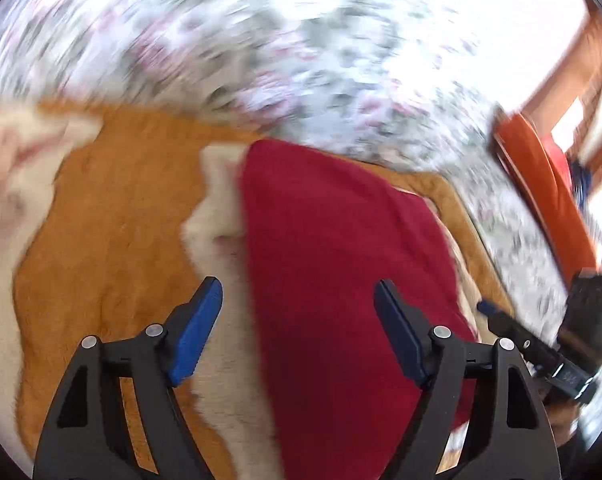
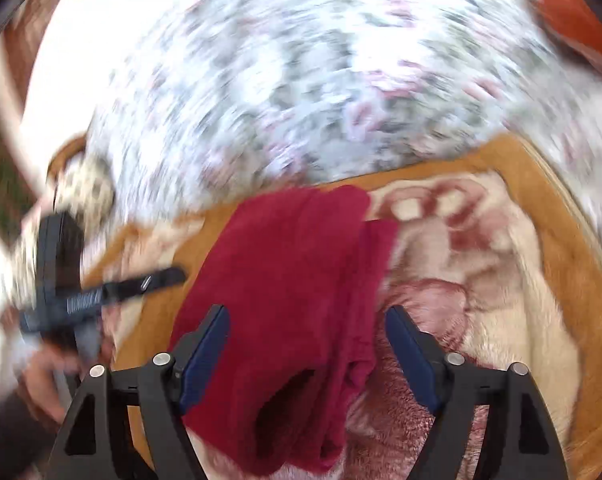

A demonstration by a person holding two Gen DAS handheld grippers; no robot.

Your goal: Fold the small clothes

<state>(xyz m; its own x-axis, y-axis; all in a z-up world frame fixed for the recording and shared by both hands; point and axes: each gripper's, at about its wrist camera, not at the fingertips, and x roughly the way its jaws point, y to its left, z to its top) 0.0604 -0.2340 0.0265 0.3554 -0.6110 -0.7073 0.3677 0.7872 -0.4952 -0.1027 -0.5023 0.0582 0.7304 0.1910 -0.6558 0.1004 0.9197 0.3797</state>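
Observation:
A dark red fleece garment (image 1: pixel 341 264) lies on an orange and cream blanket (image 1: pixel 117 208). In the left wrist view my left gripper (image 1: pixel 299 292) is open above it, with the red cloth under the right half of the gap. In the right wrist view the same garment (image 2: pixel 293 280) lies folded lengthwise with an opening at its near end. My right gripper (image 2: pixel 307 318) is open just above it and holds nothing. The other gripper (image 2: pixel 101 292) shows at the left, and in the left wrist view at the right edge (image 1: pixel 541 344). Both views are motion-blurred.
The blanket (image 2: pixel 481 260) lies on a floral bedspread (image 1: pixel 301 40) that fills the far side in both views (image 2: pixel 301 80). An orange-red object (image 1: pixel 541 184) lies at the bed's right edge. Wooden furniture (image 1: pixel 589 64) stands beyond it.

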